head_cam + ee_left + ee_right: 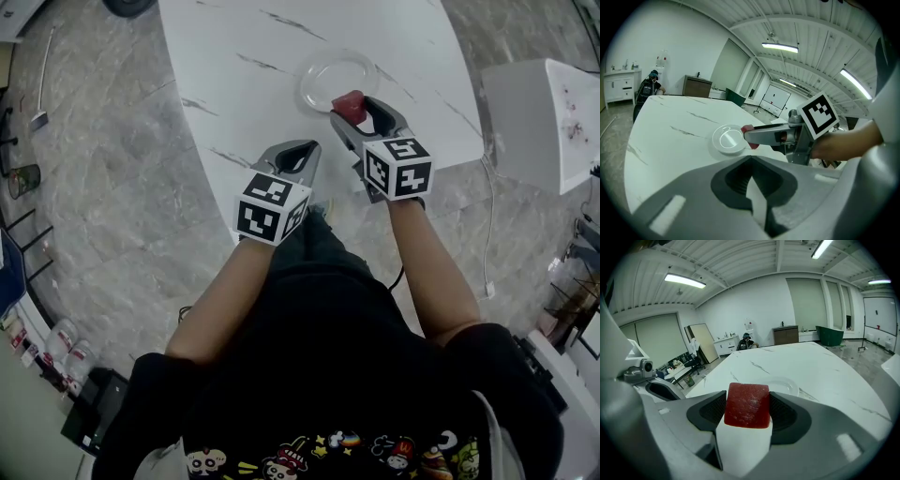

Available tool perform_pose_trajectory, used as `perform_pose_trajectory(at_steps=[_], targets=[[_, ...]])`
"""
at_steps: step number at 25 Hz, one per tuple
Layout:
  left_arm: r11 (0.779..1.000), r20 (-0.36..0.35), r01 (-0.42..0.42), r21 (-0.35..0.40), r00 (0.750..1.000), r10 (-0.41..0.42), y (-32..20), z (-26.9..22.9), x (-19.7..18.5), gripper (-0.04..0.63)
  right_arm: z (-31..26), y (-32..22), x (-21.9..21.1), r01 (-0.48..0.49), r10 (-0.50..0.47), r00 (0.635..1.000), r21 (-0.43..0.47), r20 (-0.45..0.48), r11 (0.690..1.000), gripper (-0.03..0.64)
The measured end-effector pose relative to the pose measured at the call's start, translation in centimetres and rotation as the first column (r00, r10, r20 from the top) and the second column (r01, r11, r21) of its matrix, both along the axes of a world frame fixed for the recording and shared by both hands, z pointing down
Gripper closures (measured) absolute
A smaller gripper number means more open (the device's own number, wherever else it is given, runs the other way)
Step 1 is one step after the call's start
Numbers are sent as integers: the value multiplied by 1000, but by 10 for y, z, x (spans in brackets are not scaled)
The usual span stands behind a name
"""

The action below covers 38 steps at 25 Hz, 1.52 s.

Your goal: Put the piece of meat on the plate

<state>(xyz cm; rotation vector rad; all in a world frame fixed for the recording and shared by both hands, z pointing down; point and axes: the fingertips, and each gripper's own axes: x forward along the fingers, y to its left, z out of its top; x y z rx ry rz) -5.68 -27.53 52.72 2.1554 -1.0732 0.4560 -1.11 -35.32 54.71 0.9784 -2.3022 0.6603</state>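
A red cube of meat (746, 404) sits clamped between the jaws of my right gripper (746, 415), which is shut on it. In the head view the meat (349, 105) hangs just above the near rim of a clear glass plate (336, 79) on the white marble table (244, 37). The left gripper view shows the plate (727, 139) with the meat (748, 130) at its right edge. My left gripper (307, 147) hovers over the table's near edge, left of the right one, shut with nothing in it.
A white cabinet (539, 117) stands right of the table, with a cable (488, 234) trailing on the floor beside it. A person (746, 341) is at the table's far end. Grey marble floor lies left of the table.
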Motion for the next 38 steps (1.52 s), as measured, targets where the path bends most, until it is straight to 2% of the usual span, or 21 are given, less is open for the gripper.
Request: perform_pose_trajectory(at_steps=[8,19,32,38], targets=[[1000,-28,-14,-15,1000,14,-12,10,5,595,25,-31,-5,19,-19,998,-6,-64,1000,304],[999,-43,15,-39,999,-17,-16,20,-9,595,54,-56,-16,77,-80,986,-22,-144,997,302],[998,-56,38,-54,998,-41,-19,27,-19,595,70,-64,-29,162,-163,955,-24,-248,987,302],[997,-55,39,-61,998,-43,-20,32,-21,594,73,-65,-30,172,-174,949,-31,-262,985,302]])
